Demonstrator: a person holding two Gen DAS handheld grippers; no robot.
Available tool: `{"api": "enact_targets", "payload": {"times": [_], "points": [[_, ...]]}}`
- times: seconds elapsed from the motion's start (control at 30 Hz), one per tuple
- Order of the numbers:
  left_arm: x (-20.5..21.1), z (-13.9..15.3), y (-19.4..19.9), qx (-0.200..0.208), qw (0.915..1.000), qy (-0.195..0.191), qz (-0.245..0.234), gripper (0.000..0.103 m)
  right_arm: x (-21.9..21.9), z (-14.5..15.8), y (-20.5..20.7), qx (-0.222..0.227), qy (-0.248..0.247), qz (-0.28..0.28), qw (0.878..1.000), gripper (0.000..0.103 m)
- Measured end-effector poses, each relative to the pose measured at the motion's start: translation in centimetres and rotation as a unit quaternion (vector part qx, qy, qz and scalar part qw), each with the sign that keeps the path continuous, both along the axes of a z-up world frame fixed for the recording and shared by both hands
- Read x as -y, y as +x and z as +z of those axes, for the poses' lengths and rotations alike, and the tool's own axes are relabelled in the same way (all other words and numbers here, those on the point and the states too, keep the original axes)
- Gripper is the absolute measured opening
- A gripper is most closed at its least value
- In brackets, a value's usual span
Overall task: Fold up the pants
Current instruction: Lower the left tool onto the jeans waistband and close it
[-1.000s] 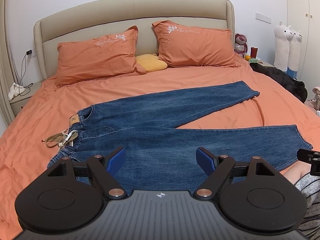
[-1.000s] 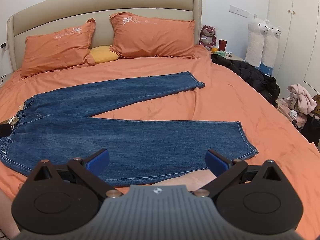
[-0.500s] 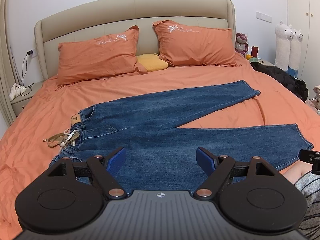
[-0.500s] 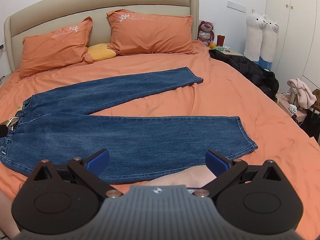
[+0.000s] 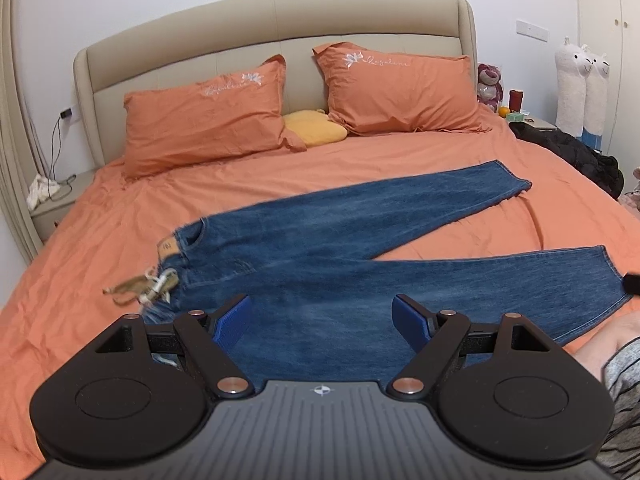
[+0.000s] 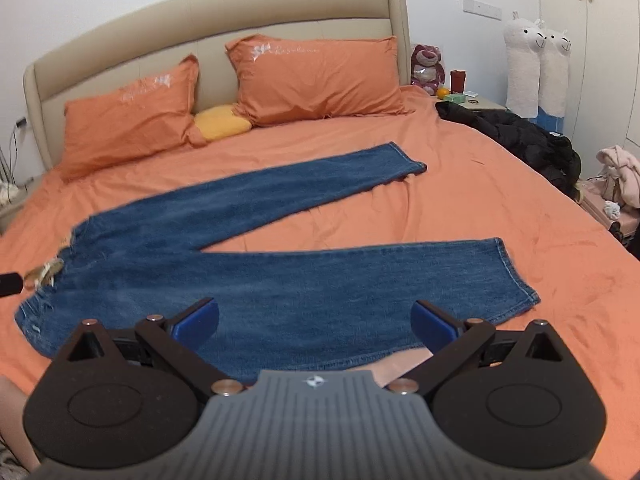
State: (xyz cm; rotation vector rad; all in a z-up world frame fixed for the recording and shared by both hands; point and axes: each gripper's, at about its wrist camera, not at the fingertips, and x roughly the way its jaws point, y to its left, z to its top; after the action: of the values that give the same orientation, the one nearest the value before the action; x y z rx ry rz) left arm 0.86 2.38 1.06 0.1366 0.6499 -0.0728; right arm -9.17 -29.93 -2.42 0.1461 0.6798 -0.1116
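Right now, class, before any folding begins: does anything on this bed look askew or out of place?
Yes. The jeans lie flat with their legs splayed in a V, not stacked. A tan drawstring trails loose from the waistband onto the orange sheet. A black jacket sits heaped at the bed's far right edge. Both grippers, left and right, are open and empty.

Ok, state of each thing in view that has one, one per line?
jeans: unfolded, flat on the bed, legs spread apart in a V
drawstring: loose, trailing off the waistband
left gripper: open, empty, above the jeans
right gripper: open, empty, above the near leg
pillows: propped against the headboard
black jacket: crumpled at the bed's edge
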Motion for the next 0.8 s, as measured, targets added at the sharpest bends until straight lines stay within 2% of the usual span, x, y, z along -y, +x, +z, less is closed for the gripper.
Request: {"api": "enact_targets", "payload": {"times": [0.13, 0.23, 0.37, 0.5, 0.6, 0.73, 0.8], "points": [[-2.4, 1.2, 1.2, 0.002, 0.9997, 0.013, -0.020, 0.087, 1.9, 1.1, 0.9, 0.030, -0.024, 0.019, 0.999, 0.098], [-4.2, 1.9, 2.3, -0.007, 0.9985, 0.037, -0.038, 0.084, 3.5, 1.9, 2.3, 0.026, -0.058, 0.028, 0.998, 0.098], [-5.7, 2.3, 3.8, -0.042, 0.9929, 0.084, -0.073, 0.083, 6.2, 2.8, 4.3, 0.006, -0.076, 0.049, 0.996, 0.098], [-7.0, 1.6, 5.2, -0.089, 0.9821, 0.125, -0.109, 0.082, 9.3, 3.5, 6.1, -0.018, -0.081, 0.073, 0.994, 0.093], [-7.9, 0.5, 6.2, -0.122, 0.9715, 0.164, -0.120, 0.080, 11.5, 3.5, 7.5, -0.042, -0.083, 0.091, 0.991, 0.084], [-8.3, -2.4, 7.6, -0.156, 0.9430, 0.258, -0.141, 0.078, 14.2, 2.0, 9.5, -0.070, -0.115, 0.138, 0.981, 0.079], [-8.8, -3.9, 8.1, -0.175, 0.9304, 0.280, -0.159, 0.078, 15.4, 0.6, 10.4, -0.089, -0.145, 0.147, 0.974, 0.075]]}}
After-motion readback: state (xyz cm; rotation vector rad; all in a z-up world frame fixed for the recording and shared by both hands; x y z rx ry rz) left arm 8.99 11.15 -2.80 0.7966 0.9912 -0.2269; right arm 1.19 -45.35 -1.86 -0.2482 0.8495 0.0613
